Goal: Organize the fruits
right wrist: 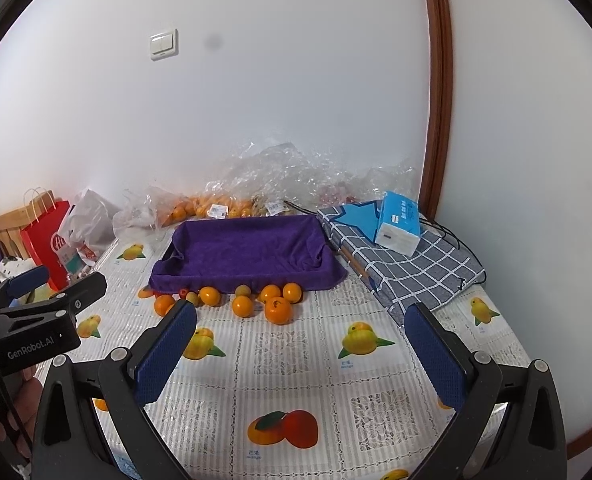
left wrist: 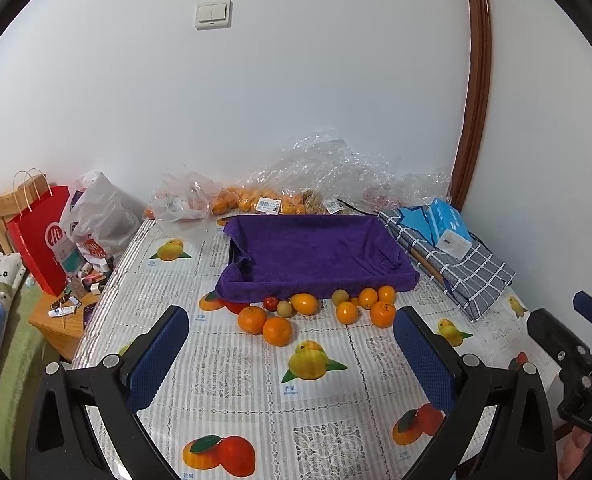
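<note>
- Left gripper [left wrist: 292, 344]: blue-padded jaws wide apart, nothing between them.
- Right gripper [right wrist: 300, 334]: jaws likewise spread, holding nothing.
- Loose round orange and greenish fruits [left wrist: 315, 310] lie beyond both jaws, against the purple towel-lined tray [left wrist: 315, 252] front edge.

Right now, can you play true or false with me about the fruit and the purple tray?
1. The purple-lined tray has no fruit in it. True.
2. The left gripper is squeezing an orange. False: its jaws are wide apart and hold nothing.
3. The loose oranges lie on the tablecloth in front of the tray. True.
4. The blue tissue box sits inside the tray. False: it rests on the checked cloth to the right of the tray.
5. The right gripper is open and empty. True.
</note>
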`<state>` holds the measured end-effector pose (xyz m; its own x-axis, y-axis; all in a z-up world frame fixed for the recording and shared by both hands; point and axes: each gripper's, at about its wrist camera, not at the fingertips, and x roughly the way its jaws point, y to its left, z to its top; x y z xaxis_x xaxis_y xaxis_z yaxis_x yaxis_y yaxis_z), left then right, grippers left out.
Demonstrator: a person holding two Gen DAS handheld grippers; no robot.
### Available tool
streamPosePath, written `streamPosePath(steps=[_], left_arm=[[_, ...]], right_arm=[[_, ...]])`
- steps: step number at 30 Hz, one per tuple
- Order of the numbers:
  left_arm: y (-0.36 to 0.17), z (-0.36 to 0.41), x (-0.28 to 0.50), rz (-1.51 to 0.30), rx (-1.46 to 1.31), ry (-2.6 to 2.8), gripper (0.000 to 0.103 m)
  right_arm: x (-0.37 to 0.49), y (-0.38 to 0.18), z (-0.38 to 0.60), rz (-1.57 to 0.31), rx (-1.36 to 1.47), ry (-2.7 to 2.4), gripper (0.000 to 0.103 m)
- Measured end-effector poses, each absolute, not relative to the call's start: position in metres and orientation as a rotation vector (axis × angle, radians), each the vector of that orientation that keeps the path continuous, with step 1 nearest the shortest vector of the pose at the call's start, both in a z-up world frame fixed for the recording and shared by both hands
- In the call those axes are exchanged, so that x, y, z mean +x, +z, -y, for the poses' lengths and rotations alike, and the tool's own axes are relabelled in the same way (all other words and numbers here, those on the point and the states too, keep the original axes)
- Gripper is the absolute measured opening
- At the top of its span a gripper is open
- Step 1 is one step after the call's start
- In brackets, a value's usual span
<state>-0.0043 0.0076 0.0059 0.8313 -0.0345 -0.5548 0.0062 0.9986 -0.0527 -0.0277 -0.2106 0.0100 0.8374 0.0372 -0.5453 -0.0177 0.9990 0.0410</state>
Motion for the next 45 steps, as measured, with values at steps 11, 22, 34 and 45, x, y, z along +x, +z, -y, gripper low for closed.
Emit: streamPosePath(steps=[11, 22, 34, 45], left_arm=[[0.0, -0.006, 0.002, -0.604, -0.049, -0.028, 0.103], [-0.007, -0.011, 0.013, -0.619, -0.052, -0.026, 0.103], [-0.03, -0.03, 0.044, -0.652, -0.095, -0.047, 0.094], [-0.054, -0.037, 0.072, -0.695, -0.084, -0.061, 0.094]], right_arm=[[-0.021, 0.001, 0.206, -0.595, 0.032, 0.04, 0.102], [-0.007, -0.013, 0.204, -0.632, 0.058, 0.065, 0.102], [0.02, -0.04, 0.204, -0.619, 0.017, 0.025, 0.102], [0.062, -0.077, 0.198, -0.738, 0.051, 0.085, 0.098]])
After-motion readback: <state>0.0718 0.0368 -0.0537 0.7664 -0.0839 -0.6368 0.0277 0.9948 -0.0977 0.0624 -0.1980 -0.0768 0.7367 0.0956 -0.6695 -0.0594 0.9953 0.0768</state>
